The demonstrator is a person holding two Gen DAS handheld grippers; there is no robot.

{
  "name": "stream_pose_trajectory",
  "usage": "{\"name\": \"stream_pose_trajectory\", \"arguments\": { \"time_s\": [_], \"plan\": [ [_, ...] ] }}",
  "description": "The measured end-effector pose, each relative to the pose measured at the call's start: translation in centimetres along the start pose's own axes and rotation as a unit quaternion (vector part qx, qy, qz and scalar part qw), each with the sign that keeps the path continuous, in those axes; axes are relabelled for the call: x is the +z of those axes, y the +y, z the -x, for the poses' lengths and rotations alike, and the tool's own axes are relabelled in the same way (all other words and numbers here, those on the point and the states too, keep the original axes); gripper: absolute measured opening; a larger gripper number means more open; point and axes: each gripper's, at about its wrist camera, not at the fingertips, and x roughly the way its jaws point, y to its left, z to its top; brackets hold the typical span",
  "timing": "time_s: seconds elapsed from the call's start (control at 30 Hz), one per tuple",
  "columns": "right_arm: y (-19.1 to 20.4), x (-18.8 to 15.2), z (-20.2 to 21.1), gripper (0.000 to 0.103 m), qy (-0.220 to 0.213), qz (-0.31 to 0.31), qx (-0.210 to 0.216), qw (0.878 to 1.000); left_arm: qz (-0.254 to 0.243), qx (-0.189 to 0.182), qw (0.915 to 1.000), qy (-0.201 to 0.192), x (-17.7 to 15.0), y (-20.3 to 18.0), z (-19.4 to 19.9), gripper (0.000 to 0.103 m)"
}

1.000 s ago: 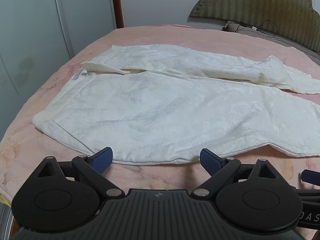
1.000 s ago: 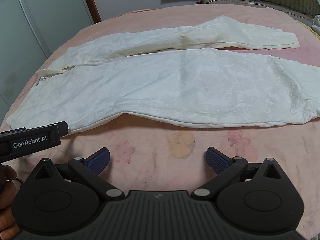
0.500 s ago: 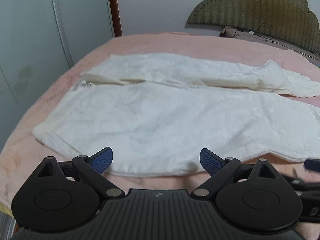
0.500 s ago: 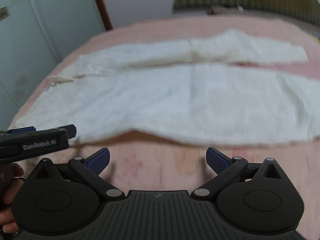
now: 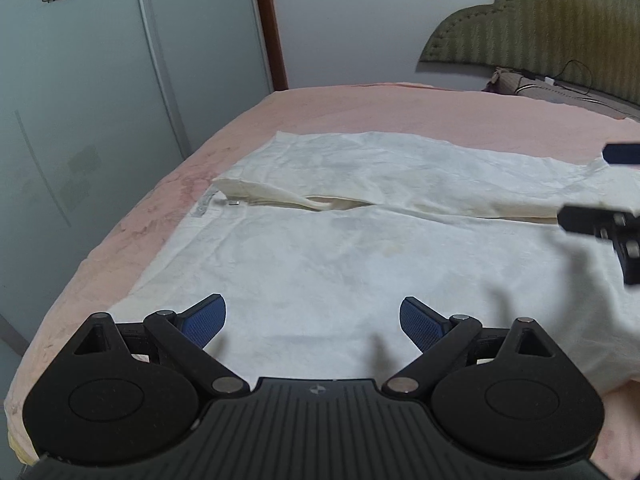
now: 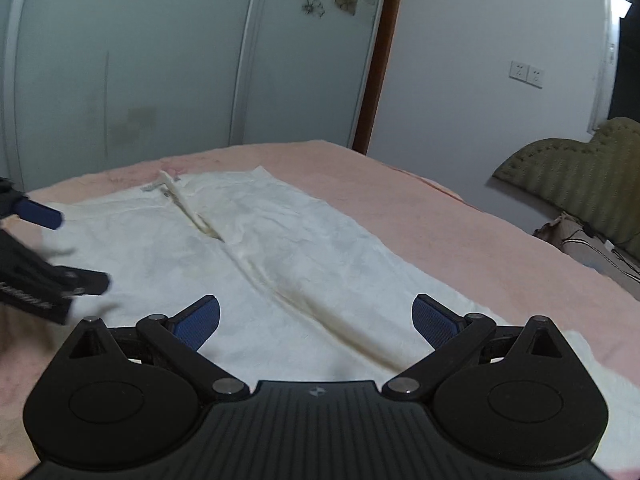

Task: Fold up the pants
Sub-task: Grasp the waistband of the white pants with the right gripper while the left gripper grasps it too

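White pants (image 5: 360,240) lie spread flat on the pink bed, waistband toward the left, the two legs running to the right; they also show in the right wrist view (image 6: 280,264). My left gripper (image 5: 312,318) is open and empty, hovering over the near leg close to the waist end. My right gripper (image 6: 316,318) is open and empty over the pants near the crotch seam. The right gripper shows at the right edge of the left wrist view (image 5: 600,216), and the left gripper shows at the left edge of the right wrist view (image 6: 48,264).
The pink bedspread (image 5: 440,112) covers the bed. Frosted wardrobe doors (image 5: 100,120) stand past the bed's left edge. A green headboard (image 5: 560,28) and a cable (image 5: 576,76) are at the far right. A wall with sockets (image 6: 526,74) is behind.
Both grippers have moved forward from the bed's near edge to over the pants and tilted up. The right gripper has also swung left toward the waist. Both stay open.
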Motion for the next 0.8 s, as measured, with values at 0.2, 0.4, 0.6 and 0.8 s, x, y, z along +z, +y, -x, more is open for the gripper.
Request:
{"name": "stream_pose_trajectory", "arguments": {
  "time_s": [0.2, 0.4, 0.6, 0.8],
  "plan": [
    [-3.9, 3.5, -8.9, 0.103, 0.04, -0.012, 0.015, 0.999, 0.009, 0.013, 0.9998, 0.013, 0.7, 1.6, -1.9, 0.096],
    [-7.6, 4.8, -18.4, 0.097, 0.081, -0.027, 0.069, 0.994, 0.006, 0.015, 0.9995, 0.028, 1.1, 2.6, -3.1, 0.096],
    [-10.3, 5.9, -25.4, 0.066, 0.114, -0.083, 0.131, 0.981, -0.004, 0.025, 0.9989, 0.041, 2.3, 3.3, -5.2, 0.096],
    [-10.4, 6.4, -27.6, 0.032, 0.122, -0.077, 0.201, 0.969, 0.002, 0.011, 0.9978, 0.065, 4.2, 3.8, -7.6, 0.096]
  ]
}}
